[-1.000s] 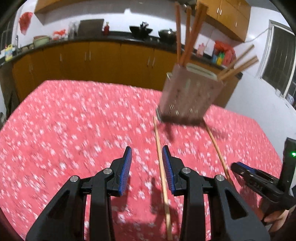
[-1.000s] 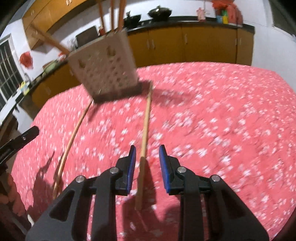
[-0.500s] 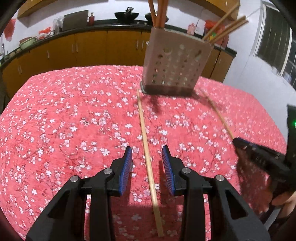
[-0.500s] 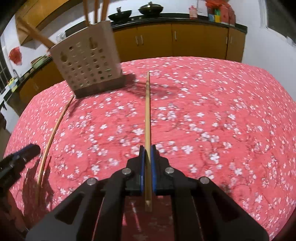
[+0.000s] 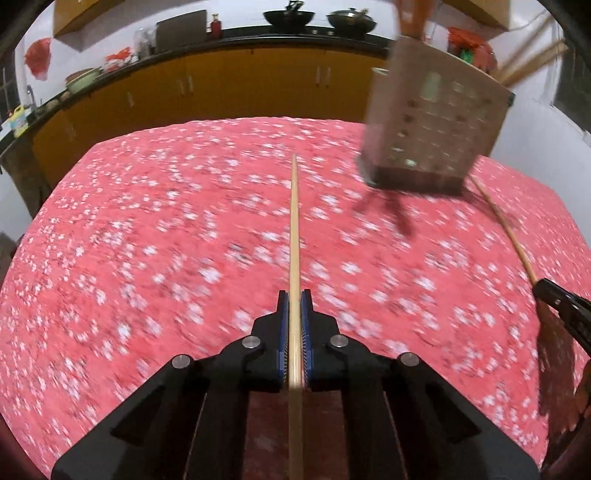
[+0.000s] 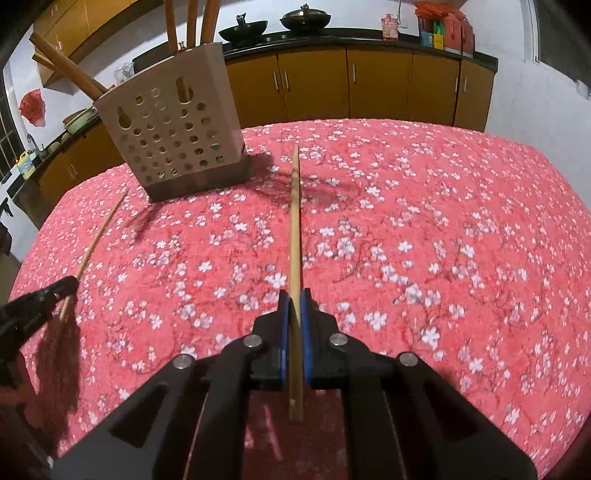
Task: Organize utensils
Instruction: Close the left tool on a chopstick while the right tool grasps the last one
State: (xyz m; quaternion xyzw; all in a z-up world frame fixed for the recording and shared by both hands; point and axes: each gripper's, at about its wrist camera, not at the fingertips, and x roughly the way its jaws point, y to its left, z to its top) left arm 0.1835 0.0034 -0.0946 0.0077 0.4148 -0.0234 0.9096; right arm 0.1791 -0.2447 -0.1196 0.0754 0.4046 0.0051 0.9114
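Fingers (image 5: 309, 332) on my left gripper (image 5: 294, 299) are clamped on a wooden chopstick (image 5: 294, 236), their blue pads pressed against both sides of it; it runs straight ahead from between them, its far tip out over the red floral cloth (image 5: 147, 240), its near end passing back under the gripper body. My right gripper (image 6: 294, 297) has its fingers (image 6: 283, 332) closed the same way on a 2nd chopstick (image 6: 295, 229), whose square butt end shows just behind the pads and whose thin tip points toward the perforated utensil holder (image 6: 173, 136). I cannot tell in either view whether the far tips touch the cloth. That beige holder stands on the worktop beyond and to the left of my right chopstick, apart from it, with several chopsticks already standing in it and 2 more leaning out at its left corner. In the left view, which is blurred, the same holder (image 5: 432, 133) sits ahead to the right, and I see my right gripper (image 5: 561, 306) at the right edge with its chopstick (image 5: 506, 229) slanting toward the holder's base. In the right view my left gripper (image 6: 40, 299) shows at the left edge, gripping its chopstick (image 6: 98, 243). Behind the worktop runs a row of orange-brown cabinets (image 6: 369, 85) under a dark counter carrying 2 black woks (image 6: 273, 22).
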